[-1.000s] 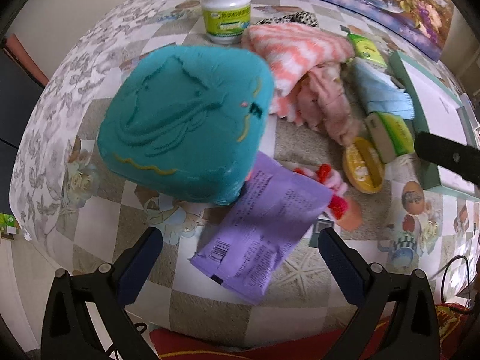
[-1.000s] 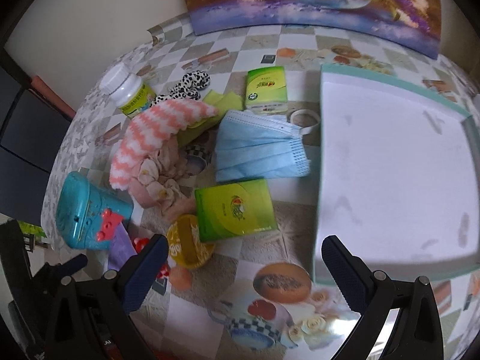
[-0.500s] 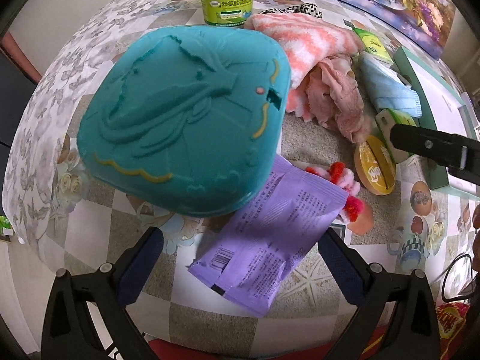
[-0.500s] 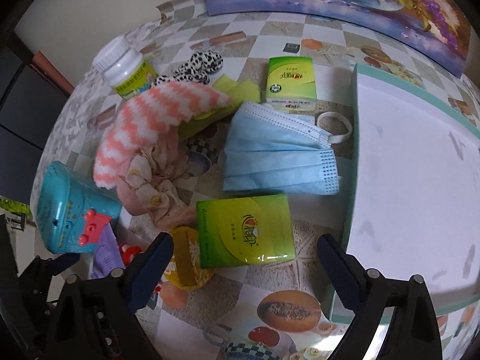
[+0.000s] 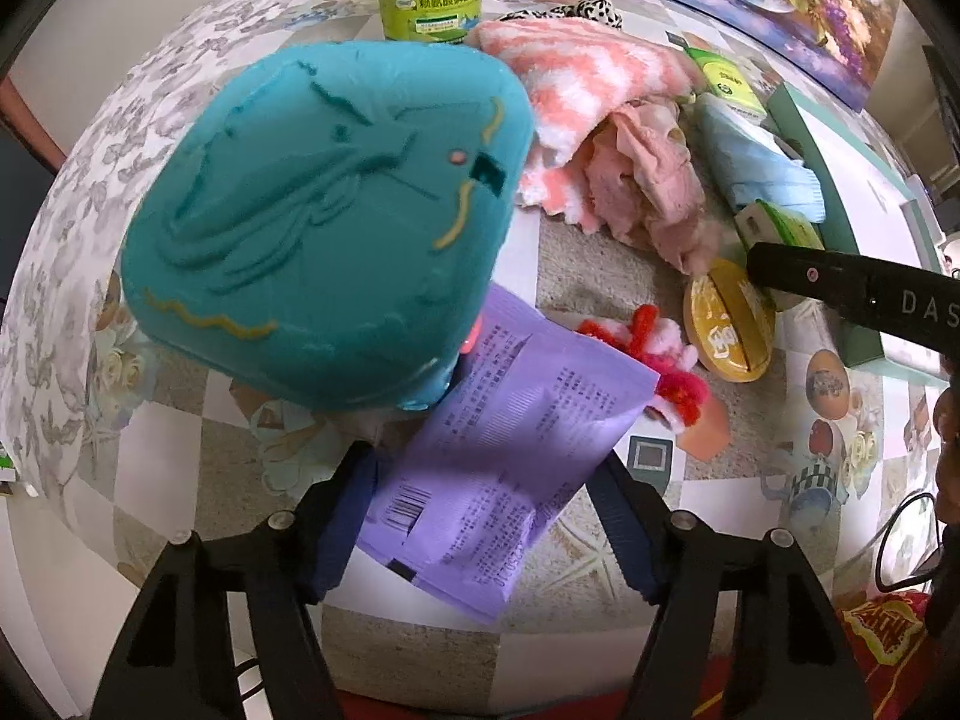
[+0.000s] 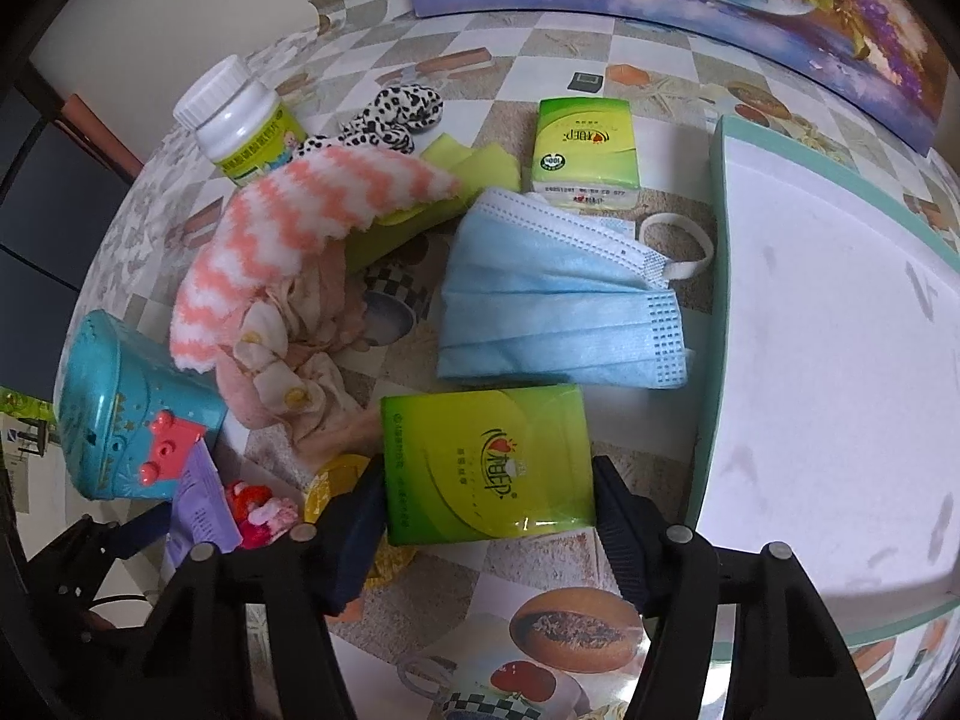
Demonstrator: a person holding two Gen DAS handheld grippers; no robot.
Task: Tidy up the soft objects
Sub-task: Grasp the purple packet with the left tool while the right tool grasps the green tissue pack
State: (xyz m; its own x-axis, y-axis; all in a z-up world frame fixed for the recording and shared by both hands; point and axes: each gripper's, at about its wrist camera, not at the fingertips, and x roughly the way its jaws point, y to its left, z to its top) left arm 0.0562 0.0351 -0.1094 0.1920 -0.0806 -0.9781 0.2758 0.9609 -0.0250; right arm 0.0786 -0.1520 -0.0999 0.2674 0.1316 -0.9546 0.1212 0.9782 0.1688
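My left gripper has its jaws around the near end of a purple packet; its pads touch the packet's edges. My right gripper has its jaws around a green tissue pack, pads at its sides. Soft things lie between them: a pink-and-white zigzag cloth, a crumpled pink cloth, a blue face mask, a red-and-pink fuzzy toy. The white tray with a teal rim lies at the right.
A teal plastic box stands on the purple packet's far end. A white pill bottle, a second tissue pack, a spotted scrunchie, a yellow-green cloth and a yellow round item lie around.
Both grippers moved forward and narrowed: the left closed in on the purple packet, the right on the green tissue pack. The objects on the table stayed put.
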